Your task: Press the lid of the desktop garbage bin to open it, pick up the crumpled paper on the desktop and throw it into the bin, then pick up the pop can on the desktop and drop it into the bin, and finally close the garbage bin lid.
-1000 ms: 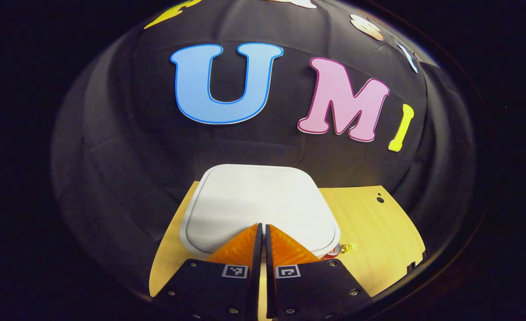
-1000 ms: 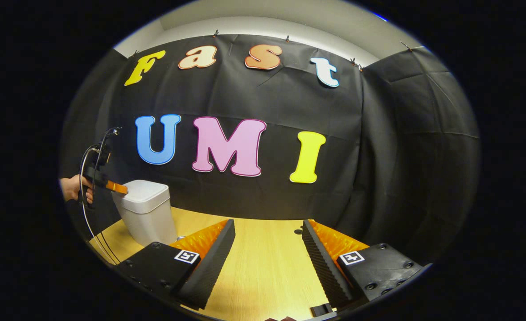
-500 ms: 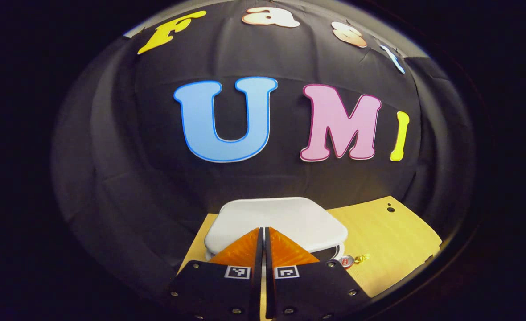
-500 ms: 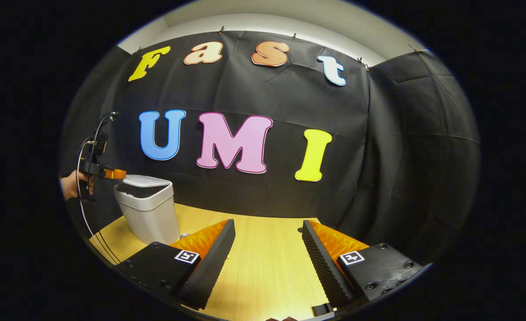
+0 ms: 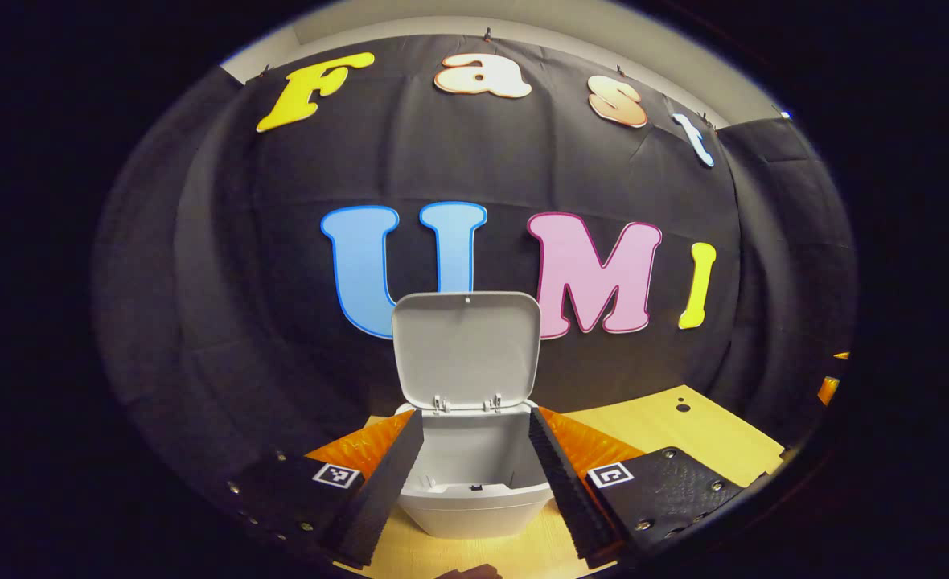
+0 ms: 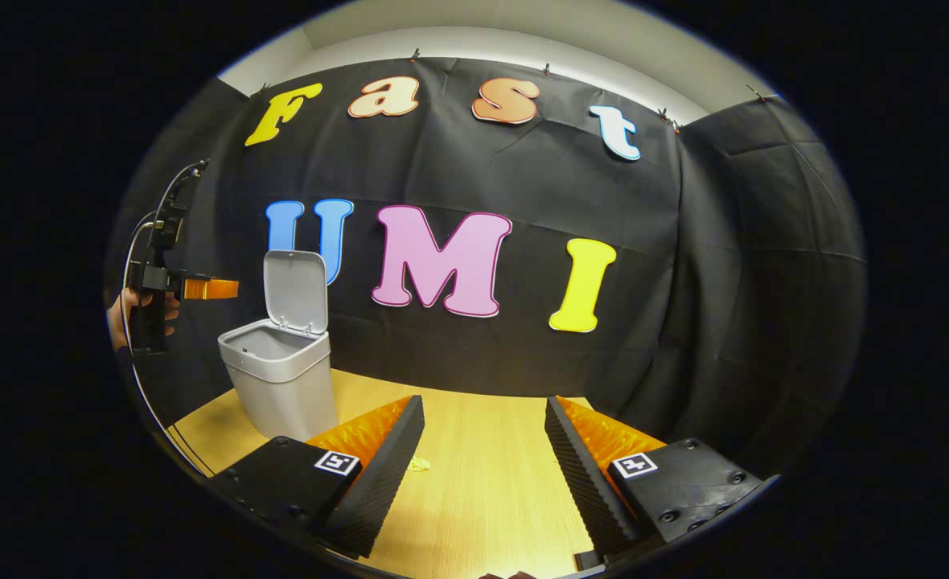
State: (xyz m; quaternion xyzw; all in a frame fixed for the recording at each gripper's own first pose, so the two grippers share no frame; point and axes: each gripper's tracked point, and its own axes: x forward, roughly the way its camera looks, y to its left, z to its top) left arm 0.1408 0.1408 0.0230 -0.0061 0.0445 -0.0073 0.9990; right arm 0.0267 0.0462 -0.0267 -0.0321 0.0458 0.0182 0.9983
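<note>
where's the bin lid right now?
The lid stands upright, hinged open at the bin's back edge against the wall cloth, seen ahead in the left gripper view.

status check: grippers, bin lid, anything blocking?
Left gripper open, facing bin. Right gripper open over desk. Lid upright, open. Nothing blocking.

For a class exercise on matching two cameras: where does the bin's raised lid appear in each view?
Left gripper view: the lid stands upright at centre, just above the open bin.
Right gripper view: the lid stands at the left, above the bin.
Shared landmark: the wooden table under the bin.
</note>
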